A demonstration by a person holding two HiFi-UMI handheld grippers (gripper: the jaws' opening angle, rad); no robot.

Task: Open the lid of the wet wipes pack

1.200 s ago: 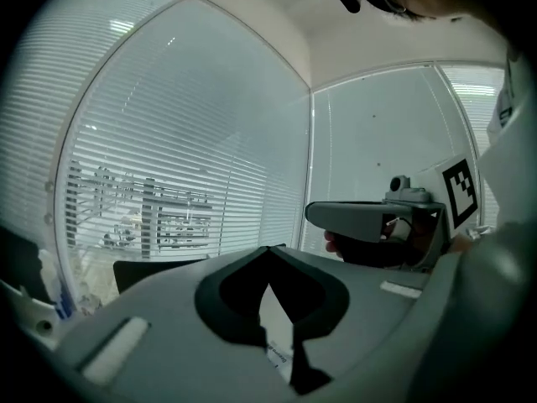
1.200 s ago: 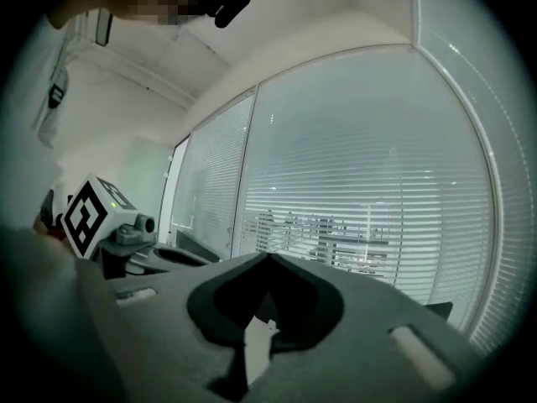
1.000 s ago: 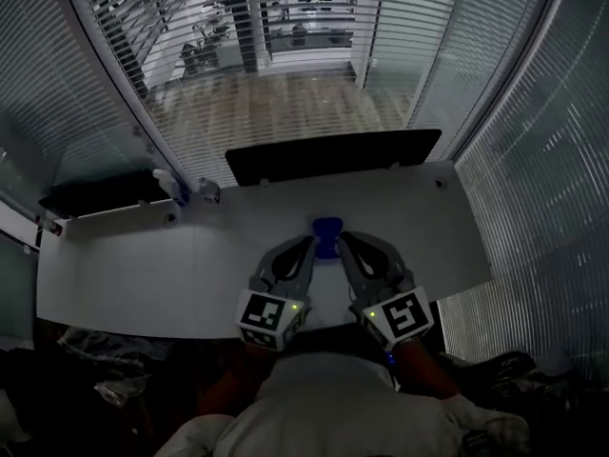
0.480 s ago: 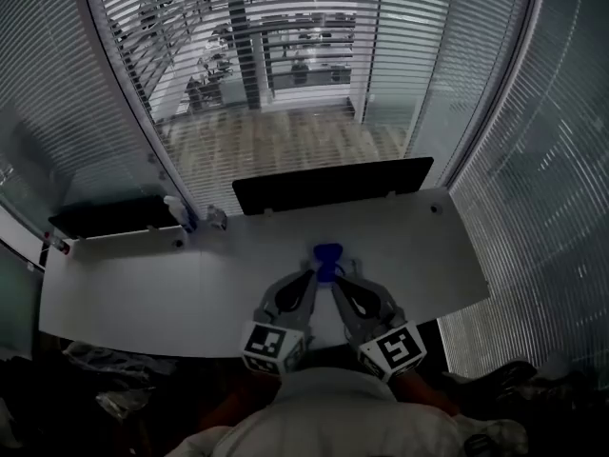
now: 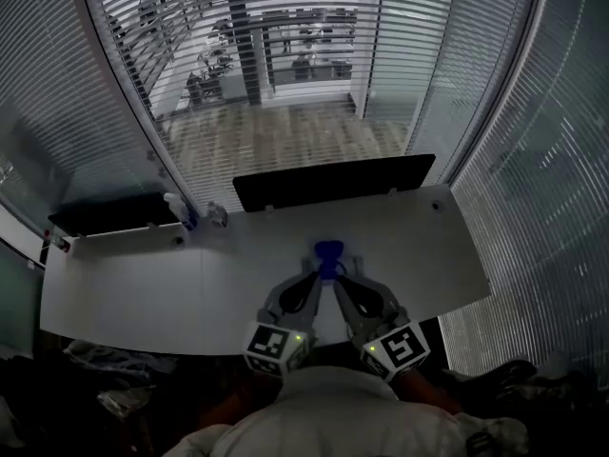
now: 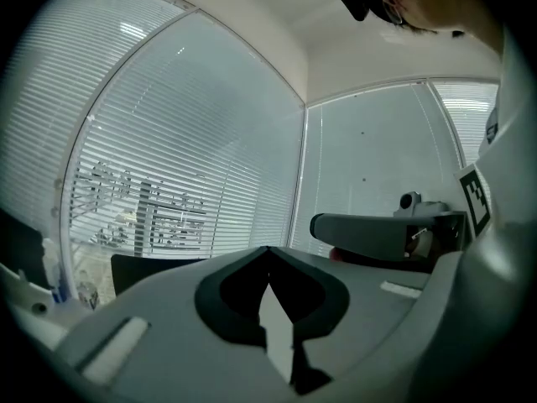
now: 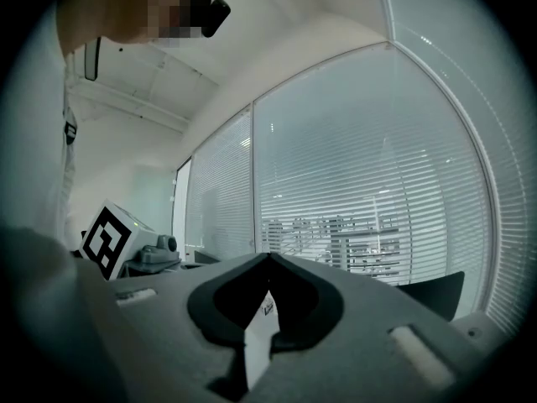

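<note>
Judging by how things lie, the step in hand is taking hold of the wet wipes pack (image 5: 329,251) before its lid is lifted. No raised flap can be made out, so the lid looks not yet open. The blue pack lies on the white worktop (image 5: 143,274), on the near side of the black panel (image 5: 333,181) and about in line with the panel's middle.

Nearer the person than the panel, the left gripper (image 5: 321,275) and the right gripper (image 5: 336,277) angle toward each other and meet at the pack's near edge. In the left gripper view the fingers (image 6: 231,288) are pressed together on a thin white sliver (image 6: 278,330). In the right gripper view the fingers (image 7: 306,296) are likewise together on a narrow white piece (image 7: 257,338). I take both pieces to be parts of the pack, perhaps its film and its lid tab, though which is which I cannot tell.

The next move probably calls for one gripper to hold the pack steady while the other peels its piece up and away, slowly enough that the thin piece does not slip out.

A small dark mark of print (image 7: 267,310) sits on the white piece, too small to read. No brand name is legible.
</note>
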